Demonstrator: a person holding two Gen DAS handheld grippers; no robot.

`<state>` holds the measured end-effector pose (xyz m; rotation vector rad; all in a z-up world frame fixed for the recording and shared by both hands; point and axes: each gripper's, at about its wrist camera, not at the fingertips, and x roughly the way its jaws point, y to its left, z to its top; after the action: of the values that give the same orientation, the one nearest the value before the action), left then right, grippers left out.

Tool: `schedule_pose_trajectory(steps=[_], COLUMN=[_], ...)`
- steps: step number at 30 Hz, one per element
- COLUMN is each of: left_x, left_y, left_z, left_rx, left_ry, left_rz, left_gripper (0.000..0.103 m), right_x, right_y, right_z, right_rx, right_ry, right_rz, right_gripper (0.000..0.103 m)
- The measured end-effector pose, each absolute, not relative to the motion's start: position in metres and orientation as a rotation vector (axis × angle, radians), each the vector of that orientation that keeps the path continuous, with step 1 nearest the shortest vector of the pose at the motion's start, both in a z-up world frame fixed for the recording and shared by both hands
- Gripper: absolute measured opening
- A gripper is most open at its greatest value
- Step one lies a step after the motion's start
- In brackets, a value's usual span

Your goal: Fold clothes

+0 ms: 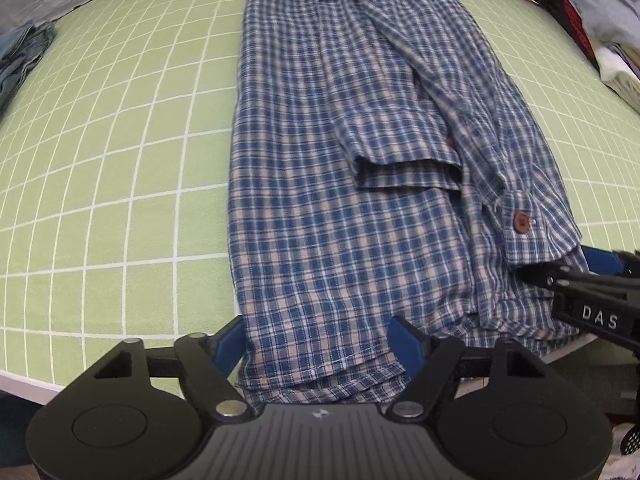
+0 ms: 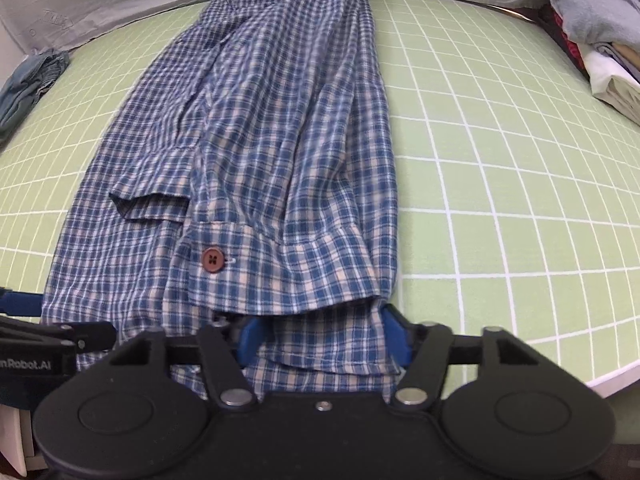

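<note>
A blue and white plaid shirt [image 1: 320, 160] lies lengthwise on the green grid mat [image 1: 120, 160], both sleeves folded in over the body. One cuff with a brown button [image 1: 521, 222] rests near the hem. My left gripper [image 1: 320, 344] is open at the near hem, its blue fingers on either side of the fabric's left part. In the right wrist view the shirt [image 2: 260, 140] and button [image 2: 212, 260] show again. My right gripper [image 2: 322, 336] is open too, straddling the hem under the cuff. Each gripper shows in the other's view: right gripper [image 1: 568, 270], left gripper [image 2: 56, 316].
A stack of folded clothes [image 2: 600, 60] sits at the mat's far right. A crumpled blue-grey garment [image 2: 28, 84] lies at the far left edge. Grey fabric [image 2: 100, 8] runs along the back. The mat's front edge [image 2: 600, 376] is just ahead of both grippers.
</note>
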<state>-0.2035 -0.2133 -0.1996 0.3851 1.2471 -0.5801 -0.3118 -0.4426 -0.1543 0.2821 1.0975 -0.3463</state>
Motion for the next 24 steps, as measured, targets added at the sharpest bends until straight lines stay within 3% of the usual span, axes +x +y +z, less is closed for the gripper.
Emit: schedule_pose_trajectory(steps=[1,2,3,4,5,9,19,24], left_x=[-0.204,-0.203,-0.200,-0.196,-0.188,-0.174,-0.120,-0.078], left_y=[-0.215,-0.216,-0.216,-0.216,-0.214,-0.221,-0.246,-0.265], left_z=[-0.199,-0.198,-0.196,-0.194,-0.195,-0.175,-0.084,-0.063], left_rx=[0.392,0.390,0.370,0.344,0.282,0.126,-0.045,-0.084], left_ry=[1.246,1.247,1.251,1.259,1.287,1.285,1.015,0.924], left_rz=[-0.590,-0.596,-0.605,-0.616,-0.637,-0.658,-0.748,-0.729], left_gripper=[0.061,0.056,0.041,0.007,0.004,0.003,0.003,0.003], right_x=[-0.311,-0.310,-0.308,-0.309,-0.310,-0.308,-0.272,-0.238], right_y=[-0.443,-0.444,-0.446,-0.450,-0.453,-0.464,-0.496,-0.518], right_z=[-0.152,-0.152,-0.151,-0.149,-0.148,-0.136,-0.063,-0.066], right_rx=[0.285,0.300,0.315,0.335,0.355,0.437,0.465,0.472], right_ry=[1.096,1.096,1.096,1.091,1.085,1.039,0.756,0.732], right_rz=[-0.321,-0.306,-0.300,-0.293,-0.285,-0.269,-0.277,-0.296], right_gripper=[0.035,0.031,0.023,0.013,0.009,0.005,0.005,0.005])
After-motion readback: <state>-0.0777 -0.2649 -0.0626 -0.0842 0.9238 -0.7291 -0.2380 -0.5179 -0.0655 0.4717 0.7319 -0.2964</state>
